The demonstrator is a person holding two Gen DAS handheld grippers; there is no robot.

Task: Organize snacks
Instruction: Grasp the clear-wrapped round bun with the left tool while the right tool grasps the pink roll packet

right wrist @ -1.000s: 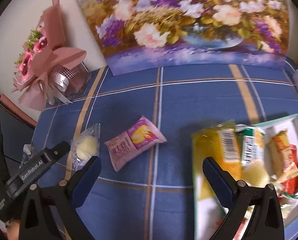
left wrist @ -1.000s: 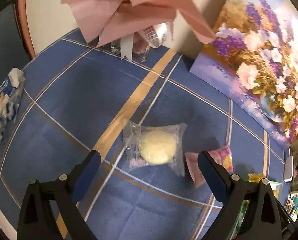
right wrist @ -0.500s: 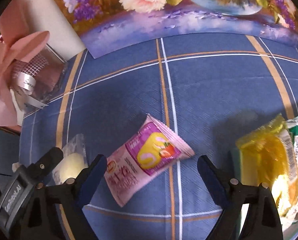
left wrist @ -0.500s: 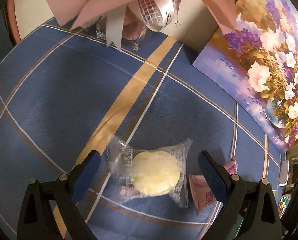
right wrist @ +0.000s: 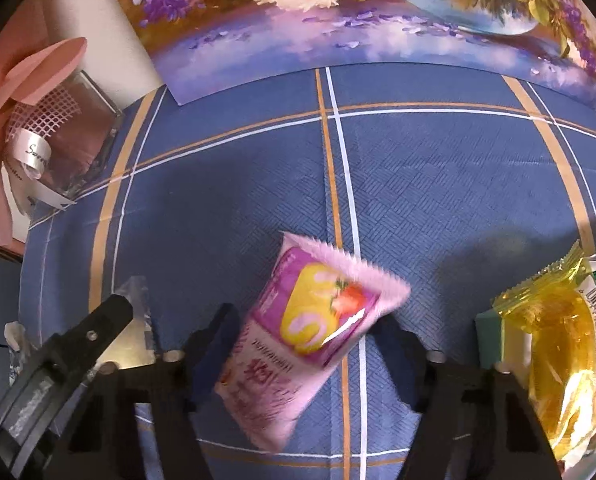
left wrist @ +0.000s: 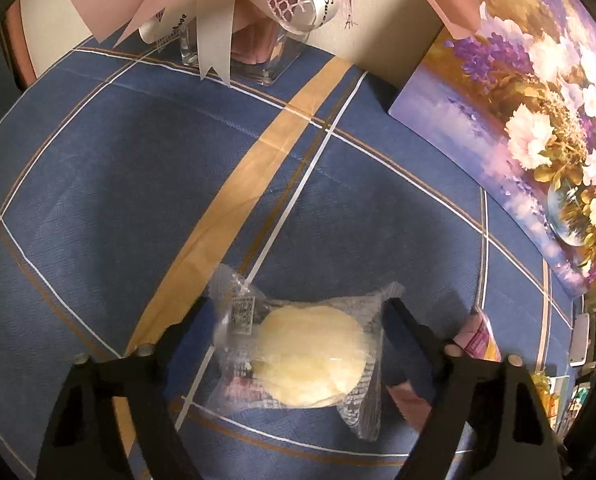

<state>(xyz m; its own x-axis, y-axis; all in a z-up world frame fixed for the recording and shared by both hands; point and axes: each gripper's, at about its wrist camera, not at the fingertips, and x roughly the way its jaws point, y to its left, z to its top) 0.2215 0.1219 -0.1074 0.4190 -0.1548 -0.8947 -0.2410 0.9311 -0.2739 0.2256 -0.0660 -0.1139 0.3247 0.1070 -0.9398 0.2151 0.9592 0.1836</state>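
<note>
A clear-wrapped pale yellow round cake (left wrist: 309, 360) lies on the blue checked tablecloth (left wrist: 138, 184). My left gripper (left wrist: 298, 344) has a finger on each side of it, touching the wrapper. A pink strawberry snack packet (right wrist: 298, 336) lies between the fingers of my right gripper (right wrist: 305, 348), which are close on both sides. The packet's edge also shows in the left wrist view (left wrist: 479, 336). The left gripper's body (right wrist: 58, 364) shows at the left of the right wrist view, over the cake wrapper (right wrist: 138, 320).
A yellow snack bag (right wrist: 557, 344) sticks out of a box (right wrist: 493, 336) of snacks at the right. A pink bouquet in a glass vase (right wrist: 74, 148) stands at the back left. A flower painting (right wrist: 357, 12) leans at the back.
Both grippers have moved forward and down onto their snacks and narrowed: the left now brackets the cake, the right the pink packet.
</note>
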